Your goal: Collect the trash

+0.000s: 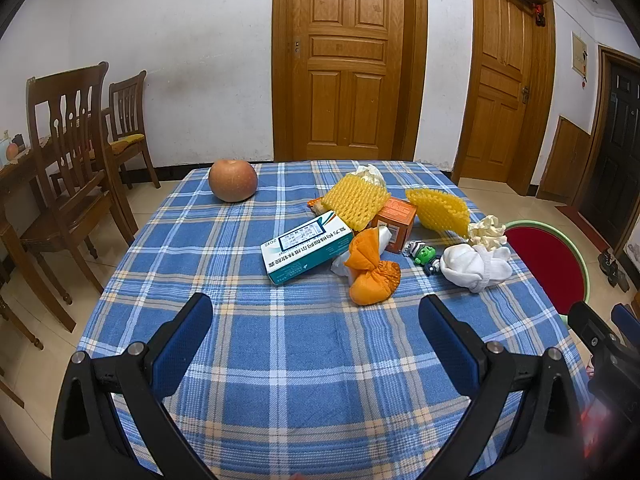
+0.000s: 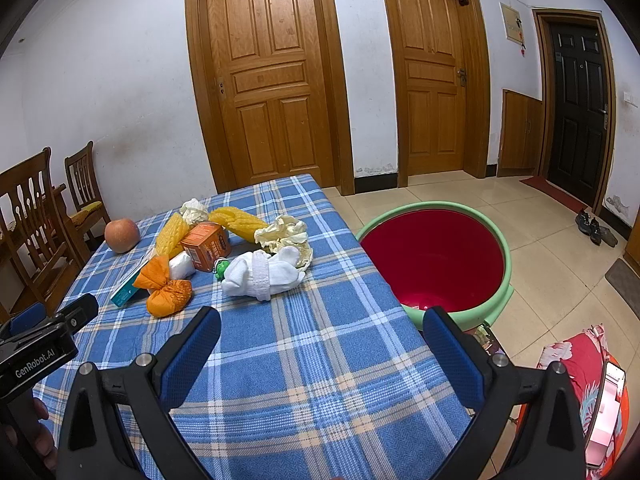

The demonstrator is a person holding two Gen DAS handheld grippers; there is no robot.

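A heap of litter lies on the blue plaid tablecloth (image 1: 280, 340): a teal-and-white medicine box (image 1: 306, 250), an orange twisted bag (image 1: 370, 270), two yellow foam nets (image 1: 356, 200), an orange carton (image 1: 394, 220), crumpled paper (image 1: 486, 232) and rolled white socks (image 1: 476, 266). The red basin with a green rim (image 2: 436, 260) stands on the floor right of the table. My left gripper (image 1: 316, 344) is open over bare cloth in front of the heap. My right gripper (image 2: 322, 354) is open near the table's right edge, short of the socks (image 2: 260, 274).
An apple (image 1: 233, 180) sits at the table's far left, and a small green toy figure (image 1: 422, 254) lies by the socks. Wooden chairs (image 1: 76, 184) stand to the left. Doors line the far wall. A red patterned cloth (image 2: 580, 364) lies on the floor at right.
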